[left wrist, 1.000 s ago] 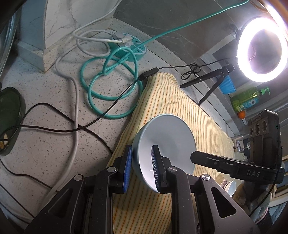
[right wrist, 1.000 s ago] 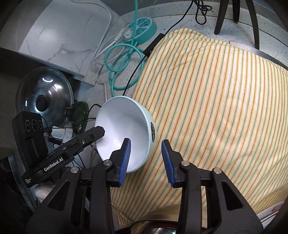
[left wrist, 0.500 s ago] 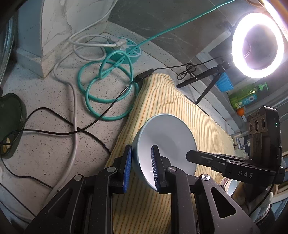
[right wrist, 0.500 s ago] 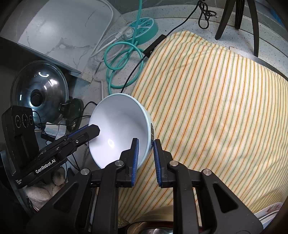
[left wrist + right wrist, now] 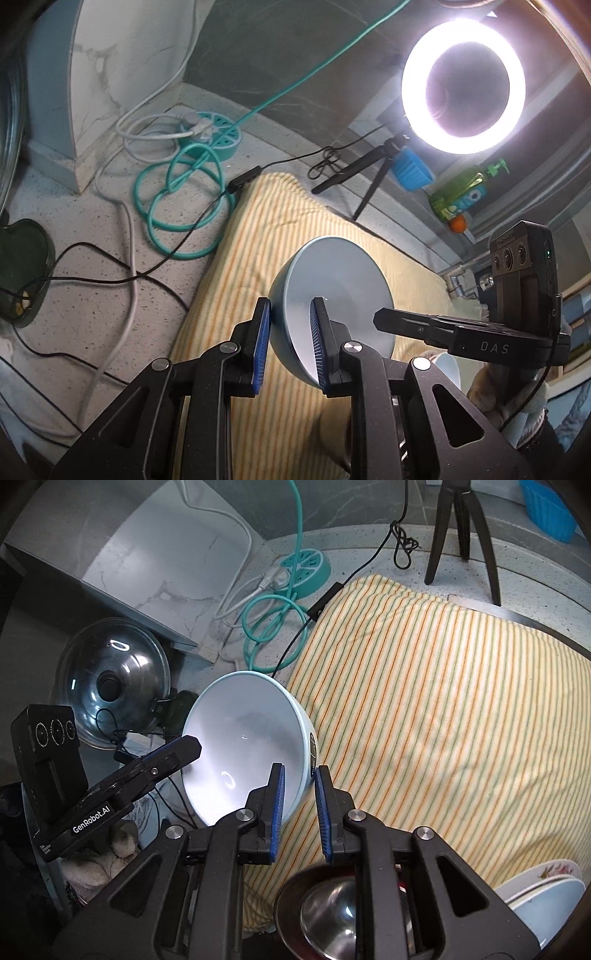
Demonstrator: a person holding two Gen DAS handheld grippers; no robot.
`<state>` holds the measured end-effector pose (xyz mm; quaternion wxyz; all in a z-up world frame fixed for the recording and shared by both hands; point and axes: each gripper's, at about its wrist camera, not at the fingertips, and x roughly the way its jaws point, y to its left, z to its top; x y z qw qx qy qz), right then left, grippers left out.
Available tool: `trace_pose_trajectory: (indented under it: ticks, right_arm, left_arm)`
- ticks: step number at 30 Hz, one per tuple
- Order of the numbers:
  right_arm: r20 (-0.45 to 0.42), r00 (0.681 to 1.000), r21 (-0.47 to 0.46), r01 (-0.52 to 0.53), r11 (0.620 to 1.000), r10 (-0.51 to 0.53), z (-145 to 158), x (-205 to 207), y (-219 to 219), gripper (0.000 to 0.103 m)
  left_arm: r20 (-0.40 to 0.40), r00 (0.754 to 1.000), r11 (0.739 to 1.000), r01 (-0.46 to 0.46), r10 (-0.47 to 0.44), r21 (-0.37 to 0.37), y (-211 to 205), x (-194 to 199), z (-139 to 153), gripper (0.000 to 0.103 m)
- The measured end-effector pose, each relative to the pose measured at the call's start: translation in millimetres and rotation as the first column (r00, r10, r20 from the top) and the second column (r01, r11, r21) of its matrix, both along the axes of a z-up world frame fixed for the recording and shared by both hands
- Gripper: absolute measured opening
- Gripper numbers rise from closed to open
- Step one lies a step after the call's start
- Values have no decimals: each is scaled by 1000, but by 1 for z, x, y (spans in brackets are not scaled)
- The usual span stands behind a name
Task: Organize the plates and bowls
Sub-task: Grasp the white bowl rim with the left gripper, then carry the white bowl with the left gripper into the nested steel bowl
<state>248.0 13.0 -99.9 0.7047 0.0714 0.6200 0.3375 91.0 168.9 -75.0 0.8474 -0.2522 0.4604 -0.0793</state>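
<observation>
Both grippers grip one pale blue bowl [image 5: 251, 746] by its rim, on opposite sides. The left gripper [image 5: 288, 347] has its blue-padded fingers [image 5: 261, 350] closed on the near rim, one pad outside the wall and one inside. The right gripper [image 5: 298, 808] pinches the opposite edge the same way; its jaws have just been closing, and the bowl's wall is now between the pads.

The bowl is tilted, its white inside turned toward the right wrist camera, and it is held over the edge of a yellow striped cloth [image 5: 443, 709] that covers part of the speckled bench [image 5: 92, 302]. Whether the bowl touches the cloth cannot be told.

Behind the cloth lie a coiled teal cable [image 5: 177, 206] and a round teal power strip [image 5: 214, 133] with a white plug in it. A lit ring light [image 5: 463, 86] stands on a small black tripod [image 5: 369, 177] at the back. A glass pot lid [image 5: 114, 679] leans at the left in the right wrist view. At the bottom of that view sit a shiny metal bowl [image 5: 332, 915] and, lower right, a stack of white dishes [image 5: 543, 893]
</observation>
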Motion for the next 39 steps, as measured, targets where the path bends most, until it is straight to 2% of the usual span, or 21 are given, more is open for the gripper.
trace_pose_trajectory:
  ticks: [8, 14, 24, 39]
  right_arm:
    - [44, 998, 19, 33, 999, -34, 28, -25, -41, 17]
    - [46, 997, 25, 67, 997, -68, 35, -45, -77, 17]
    - [15, 994, 0, 110, 994, -110, 24, -69, -116, 17]
    - [-35, 992, -25, 121, 992, -122, 3, -95, -135, 17]
  left_arm:
    - [44, 996, 997, 73, -72, -24, -31, -16, 17, 19]
    - [40, 991, 991, 131, -129, -42, -55, -24, 17, 19]
    - [7, 980, 979, 197, -197, -58, -87, -34, 9, 19]
    - [-64, 969, 970, 232, -237, -76, -103, -48, -14, 19]
